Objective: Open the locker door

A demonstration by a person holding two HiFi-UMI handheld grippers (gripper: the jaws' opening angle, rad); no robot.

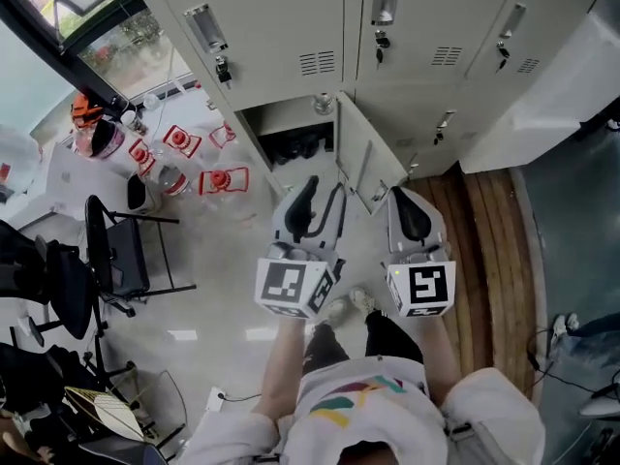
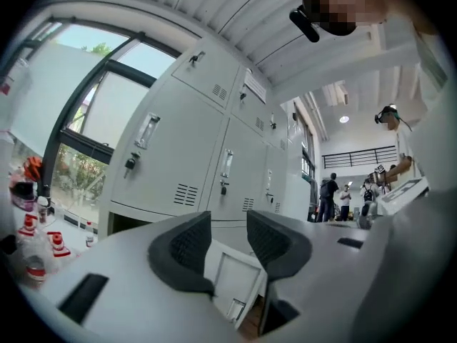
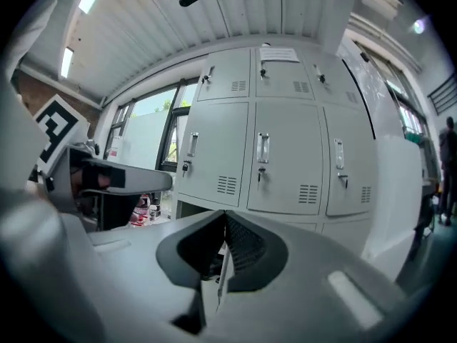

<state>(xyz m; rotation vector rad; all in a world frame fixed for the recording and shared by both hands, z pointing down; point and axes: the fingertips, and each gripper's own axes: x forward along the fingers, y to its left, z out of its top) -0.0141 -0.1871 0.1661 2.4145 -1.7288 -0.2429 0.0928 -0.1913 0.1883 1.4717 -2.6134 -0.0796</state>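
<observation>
Bottom-row locker door [image 1: 362, 155] found open: it stands swung out from its compartment [image 1: 291, 129] toward the person, hinged on the compartment's right side, free edge nearest the person. The compartment interior is dark and its contents cannot be made out. The neighbouring lockers [image 1: 441, 27] in the rows above and to the right are closed. Left gripper [image 1: 325, 188] is held in the air in front of the open compartment, jaws apart and holding nothing; its own view shows the gap between the pads [image 2: 187, 245] with only the door panel [image 2: 232, 284] visible beyond, lower down and well apart from them. Right gripper [image 1: 405, 198] is clenched, jaws pressed together on nothing, and hangs to the right of the door's free edge; its own view [image 3: 223, 224] looks level at the locker bank. Governing relation: the door lies ahead of and below both grippers, between them in the head view, long axis upright, panel edge-on to the person. The right gripper is judged the nearer to the free edge, the left the nearer to the panel's inner face. Neither touches the door. Assessment: the task appears effectively complete; any further widening would mean pushing the panel's inner face rightward.
</observation>
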